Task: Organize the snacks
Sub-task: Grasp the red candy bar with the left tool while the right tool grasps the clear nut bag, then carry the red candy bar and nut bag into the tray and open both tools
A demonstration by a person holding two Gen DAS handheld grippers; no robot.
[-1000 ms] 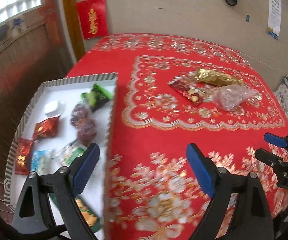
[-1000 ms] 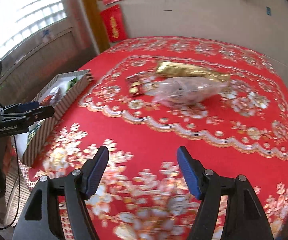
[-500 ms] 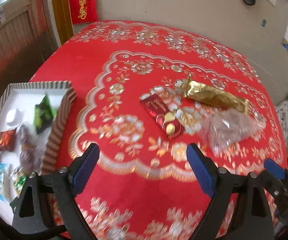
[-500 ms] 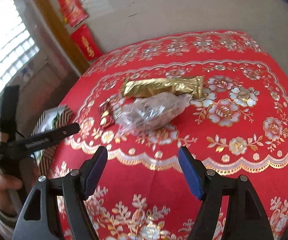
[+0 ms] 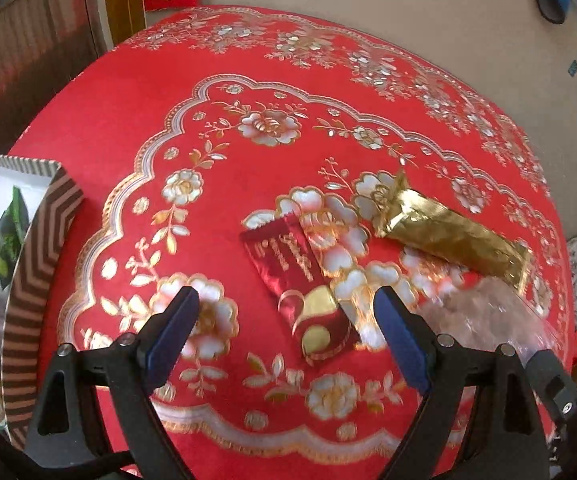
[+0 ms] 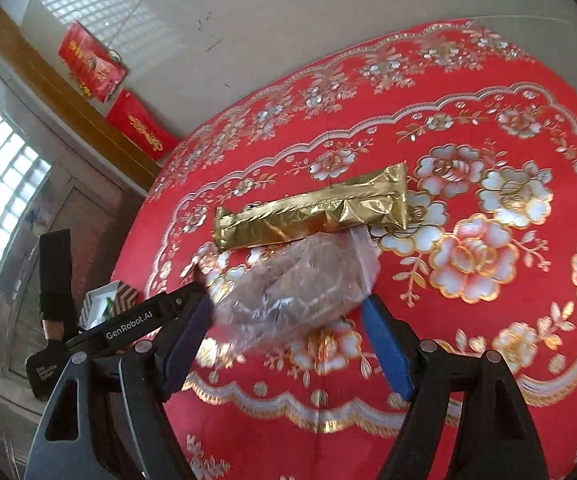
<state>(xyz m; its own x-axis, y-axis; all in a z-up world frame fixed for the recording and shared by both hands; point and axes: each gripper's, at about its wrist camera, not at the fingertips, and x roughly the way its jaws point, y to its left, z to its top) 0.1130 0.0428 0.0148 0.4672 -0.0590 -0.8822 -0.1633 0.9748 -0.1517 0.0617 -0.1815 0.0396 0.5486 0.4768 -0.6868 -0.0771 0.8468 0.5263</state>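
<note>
Surface (image 5: pixel 136 92): round, under a red cloth with gold and silver flowers; carries all items listed.

Box (image 5: pixel 36 264): shallow, chevron-striped wall, white floor, at 9 o'clock on the surface in the left wrist view. Snacks already lie inside, a green packet (image 5: pixel 8 236) among them.

Clear bag (image 6: pixel 300 284): crinkled plastic with brownish contents, near the centre, its far edge touching the gold packet. It lies just ahead of the right gripper (image 6: pixel 288 344), whose jaws are opening; the bag is not yet between them.

Gold packet (image 6: pixel 312 212): long foil sachet, at 12 o'clock from the clear bag.

Red packet (image 5: pixel 300 284): flat, gold lettering, at 9 o'clock from the gold packet. It lies between the tips of the left gripper (image 5: pixel 288 340), jaws wide and holding nothing.

Step in hand, by judgement: approach to two of the three loose snacks. Next move likely calls for lowering each pair of jaws around its item, closing gently on the soft wrappers, then carrying towards the box.
</note>
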